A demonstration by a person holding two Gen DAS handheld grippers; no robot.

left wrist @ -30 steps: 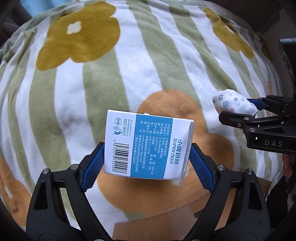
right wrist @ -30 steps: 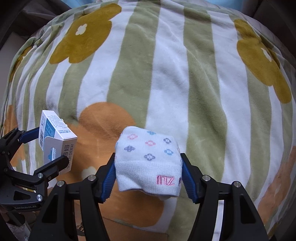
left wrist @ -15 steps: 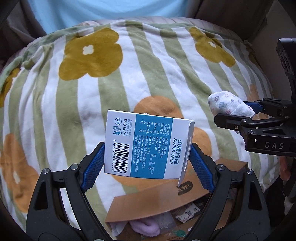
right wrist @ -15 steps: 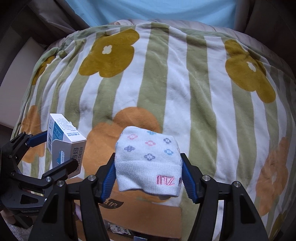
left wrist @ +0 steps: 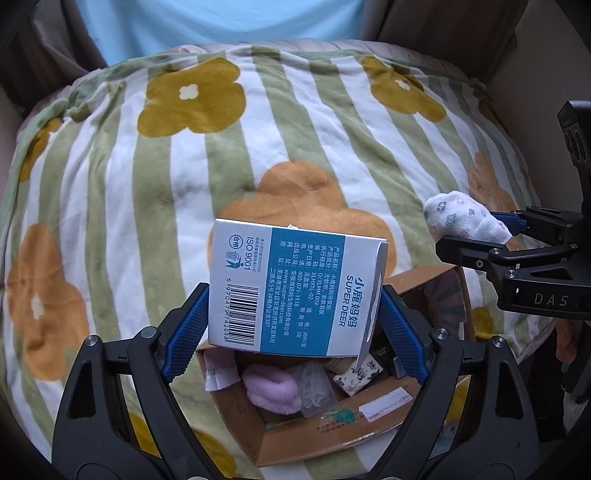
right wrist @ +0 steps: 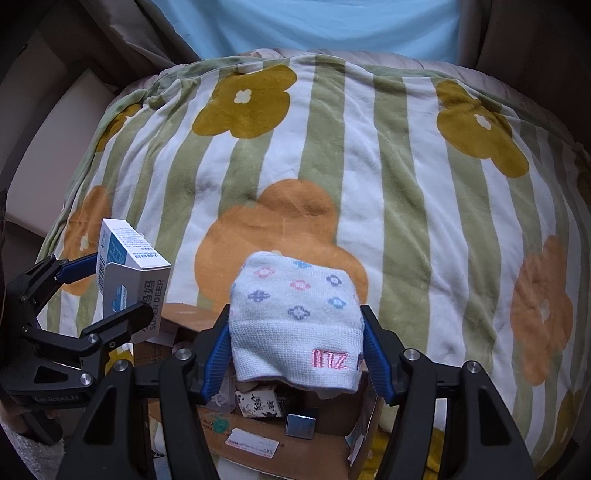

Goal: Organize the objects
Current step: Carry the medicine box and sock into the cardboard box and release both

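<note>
My left gripper [left wrist: 291,325] is shut on a white and blue carton [left wrist: 295,288] printed SUPER DEER, gripped across its width by the blue pads. My right gripper [right wrist: 295,343] is shut on a small white knitted sock [right wrist: 295,317] with little flower marks and pink letters. Both are held in the air above an open cardboard box [left wrist: 332,439] at the near edge of the blanket. The carton [right wrist: 129,284] and left gripper [right wrist: 92,295] show at the left of the right wrist view; the sock [left wrist: 461,218] and right gripper [left wrist: 495,236] show at the right of the left wrist view.
A plush blanket [left wrist: 184,184] with green stripes and yellow and orange flowers covers the bed. The cardboard box [right wrist: 266,439] holds a pink fluffy item [left wrist: 273,387], a clear packet [left wrist: 314,384], patterned cards [right wrist: 256,402] and a small metal block [right wrist: 301,424]. A light blue cloth [left wrist: 221,26] lies beyond.
Both grippers have risen and drawn back toward the near edge with their loads. The cardboard box, hidden a second ago, has come into view beneath them.
</note>
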